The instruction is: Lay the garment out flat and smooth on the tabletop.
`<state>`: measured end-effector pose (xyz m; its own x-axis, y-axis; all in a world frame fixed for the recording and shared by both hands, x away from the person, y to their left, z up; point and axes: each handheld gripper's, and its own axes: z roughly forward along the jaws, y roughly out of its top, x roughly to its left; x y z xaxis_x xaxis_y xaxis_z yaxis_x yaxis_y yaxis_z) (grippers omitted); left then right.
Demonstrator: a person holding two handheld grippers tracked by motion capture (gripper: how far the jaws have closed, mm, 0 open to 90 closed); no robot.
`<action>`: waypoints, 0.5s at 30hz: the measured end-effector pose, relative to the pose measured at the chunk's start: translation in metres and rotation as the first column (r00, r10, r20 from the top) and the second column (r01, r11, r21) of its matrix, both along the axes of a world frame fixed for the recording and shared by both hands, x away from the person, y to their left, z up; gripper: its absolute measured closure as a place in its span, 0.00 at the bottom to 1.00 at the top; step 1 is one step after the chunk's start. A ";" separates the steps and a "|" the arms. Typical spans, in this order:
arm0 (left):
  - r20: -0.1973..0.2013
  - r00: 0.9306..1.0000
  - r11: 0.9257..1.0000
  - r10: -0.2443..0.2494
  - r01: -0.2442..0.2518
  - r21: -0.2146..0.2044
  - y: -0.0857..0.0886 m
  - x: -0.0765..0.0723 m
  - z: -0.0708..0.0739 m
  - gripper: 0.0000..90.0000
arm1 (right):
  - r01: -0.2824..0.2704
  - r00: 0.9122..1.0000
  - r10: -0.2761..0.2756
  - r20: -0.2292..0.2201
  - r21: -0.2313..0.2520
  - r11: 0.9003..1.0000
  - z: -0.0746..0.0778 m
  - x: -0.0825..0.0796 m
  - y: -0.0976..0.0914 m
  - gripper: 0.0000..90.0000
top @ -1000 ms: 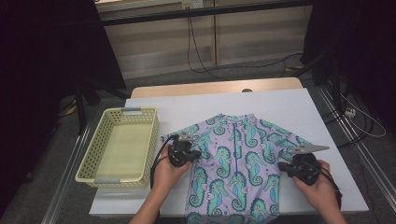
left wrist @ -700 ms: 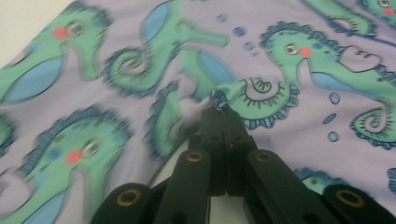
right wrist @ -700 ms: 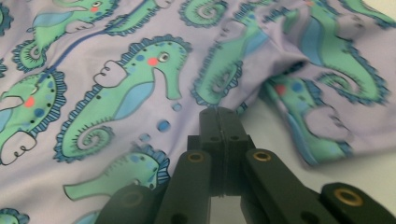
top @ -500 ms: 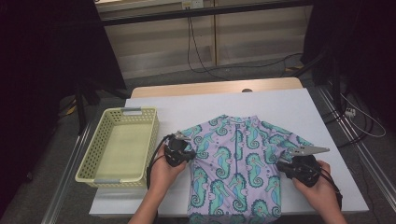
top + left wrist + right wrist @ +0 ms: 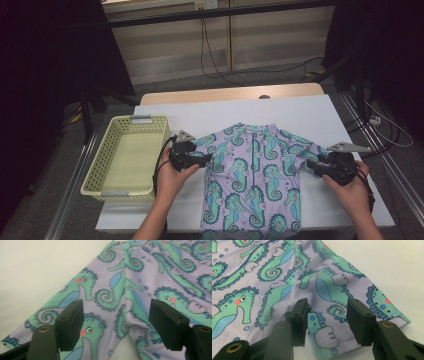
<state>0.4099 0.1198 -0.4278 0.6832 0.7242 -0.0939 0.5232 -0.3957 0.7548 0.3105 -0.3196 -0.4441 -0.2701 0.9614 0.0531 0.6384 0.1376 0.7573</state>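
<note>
Lying flat on the white bench [image 5: 300, 107], the shirt [image 5: 252, 175] sits beside the basket [image 5: 127, 152]. Left tongs [image 5: 205, 160] have just been opening, jaws wide over the left sleeve, nothing gripped. Right tongs [image 5: 312, 165], also just opening, straddle the right sleeve hem unpinched. Risk: closing on 1 layer or bare bench, so fabric slips and folds crooked.

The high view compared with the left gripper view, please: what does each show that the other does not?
High view: the yellow basket, the right gripper at the far sleeve, both hands, and the whole seahorse shirt spread flat. Left gripper view: the left gripper from close up, its jaws just opened and apart above the sleeve, pads clear of the cloth. Both: the shirt, the left gripper and the white table.
</note>
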 end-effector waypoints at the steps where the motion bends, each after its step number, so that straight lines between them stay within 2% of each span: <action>1: -0.002 1.000 1.000 -0.005 0.005 0.006 0.001 0.002 -0.001 0.30 | -0.005 1.000 0.005 -0.005 0.001 1.000 -0.001 0.000 0.000 0.59; 4: -0.017 1.000 1.000 0.011 -0.011 0.002 0.005 0.004 -0.003 0.28 | -0.035 0.999 0.035 -0.026 -0.008 0.999 -0.003 -0.001 0.005 0.60; 5: -0.013 1.000 1.000 0.014 -0.014 0.004 0.006 0.004 -0.004 0.27 | -0.044 0.998 0.043 -0.035 -0.030 0.999 -0.005 -0.002 0.007 0.62; 6: -0.016 1.000 1.000 0.017 -0.017 0.002 0.007 0.005 -0.005 0.27 | -0.055 0.997 0.052 -0.053 -0.047 0.997 -0.008 -0.002 0.009 0.68; 8: -0.019 1.000 1.000 0.023 -0.022 0.013 0.008 0.005 -0.006 0.27 | -0.098 0.990 0.093 -0.104 -0.044 0.994 -0.012 -0.001 0.011 0.72; 10: -0.016 0.999 0.999 0.029 -0.029 0.018 0.010 0.006 -0.008 0.26 | -0.108 0.991 0.099 -0.094 -0.094 0.990 -0.012 -0.002 0.013 0.80; 12: -0.006 0.999 0.999 0.048 -0.048 0.014 0.011 0.008 -0.009 0.22 | -0.099 0.991 0.090 -0.100 -0.091 0.991 -0.012 0.000 0.011 0.91; 13: -0.006 0.999 0.999 0.048 -0.048 0.014 0.011 0.008 -0.009 0.21 | -0.099 0.991 0.092 -0.099 -0.073 0.992 -0.012 0.001 0.009 0.99; 15: -0.010 0.997 0.997 0.074 -0.074 -0.019 0.013 0.009 -0.009 0.20 | -0.080 0.992 0.072 -0.103 -0.077 0.994 -0.010 0.003 0.006 0.99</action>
